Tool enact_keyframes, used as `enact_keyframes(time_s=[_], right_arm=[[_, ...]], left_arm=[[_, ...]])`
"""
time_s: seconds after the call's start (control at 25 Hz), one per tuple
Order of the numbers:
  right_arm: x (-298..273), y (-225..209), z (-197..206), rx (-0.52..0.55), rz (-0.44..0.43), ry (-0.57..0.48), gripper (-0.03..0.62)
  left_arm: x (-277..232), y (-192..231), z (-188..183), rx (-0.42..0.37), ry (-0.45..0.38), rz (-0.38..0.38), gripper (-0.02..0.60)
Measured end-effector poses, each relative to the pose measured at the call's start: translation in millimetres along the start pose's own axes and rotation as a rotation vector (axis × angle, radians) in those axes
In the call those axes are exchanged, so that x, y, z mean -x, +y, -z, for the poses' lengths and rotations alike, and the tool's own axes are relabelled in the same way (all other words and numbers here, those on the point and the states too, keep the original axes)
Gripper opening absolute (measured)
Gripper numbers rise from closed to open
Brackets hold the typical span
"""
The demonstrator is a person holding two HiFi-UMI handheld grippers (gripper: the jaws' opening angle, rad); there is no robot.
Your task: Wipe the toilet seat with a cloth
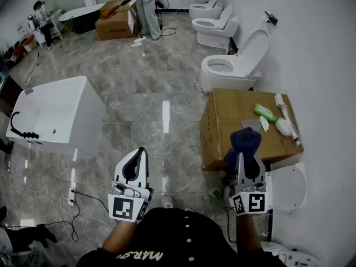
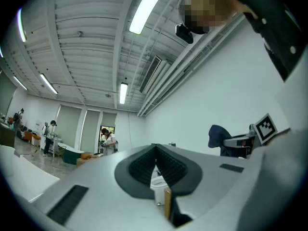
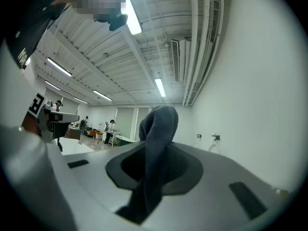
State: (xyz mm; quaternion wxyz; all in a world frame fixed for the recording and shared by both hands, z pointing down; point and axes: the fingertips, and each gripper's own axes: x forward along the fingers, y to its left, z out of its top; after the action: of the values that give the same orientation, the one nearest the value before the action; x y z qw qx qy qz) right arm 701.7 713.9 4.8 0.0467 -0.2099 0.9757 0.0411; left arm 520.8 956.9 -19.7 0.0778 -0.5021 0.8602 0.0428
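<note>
Head view: the right gripper [image 1: 248, 156] holds a dark blue cloth [image 1: 245, 141] upright over the near edge of the cardboard box [image 1: 239, 113], the left gripper [image 1: 138, 154] hangs well left of that box, and the toilet seat [image 1: 220, 66] lies just beyond the box, lid raised. Left gripper view: its jaws are pressed together, nothing between them. Right gripper view: its jaws are clamped on the cloth, which rises above them.
</note>
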Motion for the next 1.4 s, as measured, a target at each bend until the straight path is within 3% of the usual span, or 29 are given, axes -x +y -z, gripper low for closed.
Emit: enact_keyframes(time_s=[0.72, 1.08, 1.4], right_arm=[[-10.7, 27.4, -2.2, -0.023, -0.022, -0.028, 0.072], [-34.0, 51.9, 18.1, -0.044, 0.002, -0.002, 0.074], [-75.8, 55.3, 36.6, -0.049, -0.009, 0.023, 0.074]], left_arm=[[7.8, 23.9, 3.3, 0.016, 0.003, -0.007, 0.011], [10.0, 68.4, 22.0, 0.0, 0.038, -0.013, 0.011], [-17.6, 92.8, 43.5, 0.011, 0.063, -0.023, 0.011]])
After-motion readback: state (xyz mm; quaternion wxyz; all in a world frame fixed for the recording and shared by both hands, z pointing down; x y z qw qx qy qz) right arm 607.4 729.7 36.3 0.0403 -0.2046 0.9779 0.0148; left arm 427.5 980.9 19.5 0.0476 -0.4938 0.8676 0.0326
